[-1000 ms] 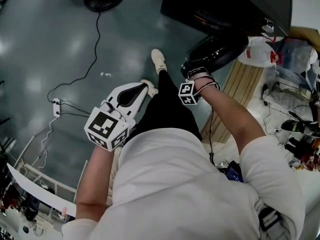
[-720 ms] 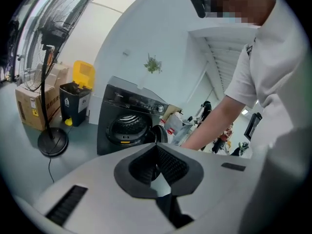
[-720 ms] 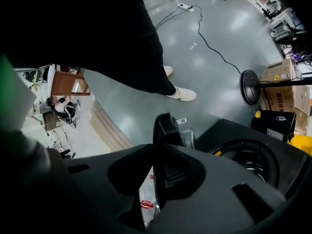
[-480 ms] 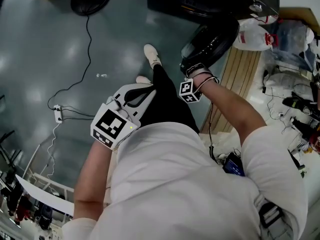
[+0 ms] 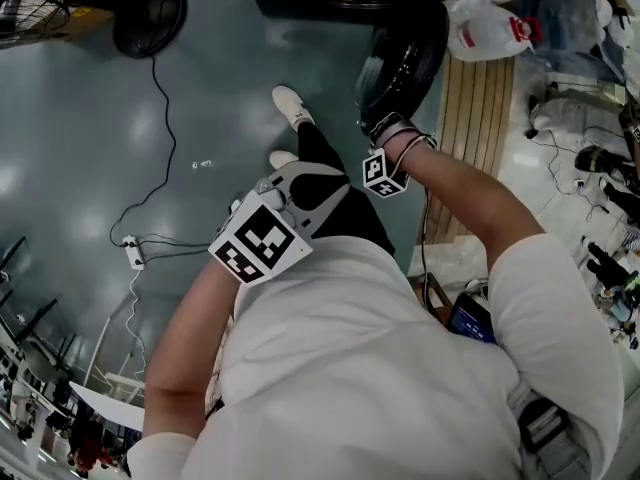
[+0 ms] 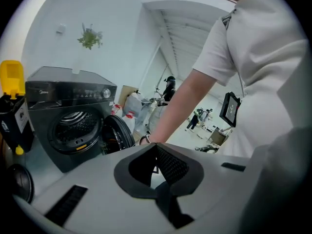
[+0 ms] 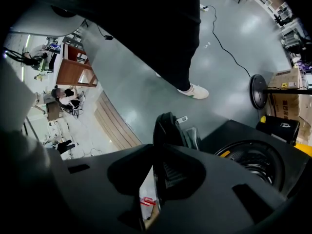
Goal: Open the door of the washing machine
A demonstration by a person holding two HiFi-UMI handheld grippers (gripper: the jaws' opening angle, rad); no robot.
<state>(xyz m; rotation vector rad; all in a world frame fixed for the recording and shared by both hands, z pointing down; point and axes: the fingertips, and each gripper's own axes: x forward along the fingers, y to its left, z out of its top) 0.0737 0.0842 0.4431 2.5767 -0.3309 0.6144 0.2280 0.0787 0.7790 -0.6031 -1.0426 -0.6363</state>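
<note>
**Door swing, late stage.** Over the last second the door [image 5: 402, 60] has swung further from the front of the washing machine [image 6: 53, 89]. Its rim slanted before and now stands nearly edge-on, at 12 o'clock from the right tool [image 5: 380, 128], which pinches that rim between its pads. The left tool [image 6: 156, 146], pressed together on nothing, has drifted across to 8 o'clock of the right one and takes no part. By this reading the opening is essentially achieved, and only a little more swing could remain.

**Containers.** The drum [image 6: 77, 126] lies exposed at 9 o'clock of the hanging door. Its perforated wall shows, with no laundry in the visible part. A white plastic bag [image 5: 487, 25] sits at 2 o'clock of the door, its contents not discernible.
</note>
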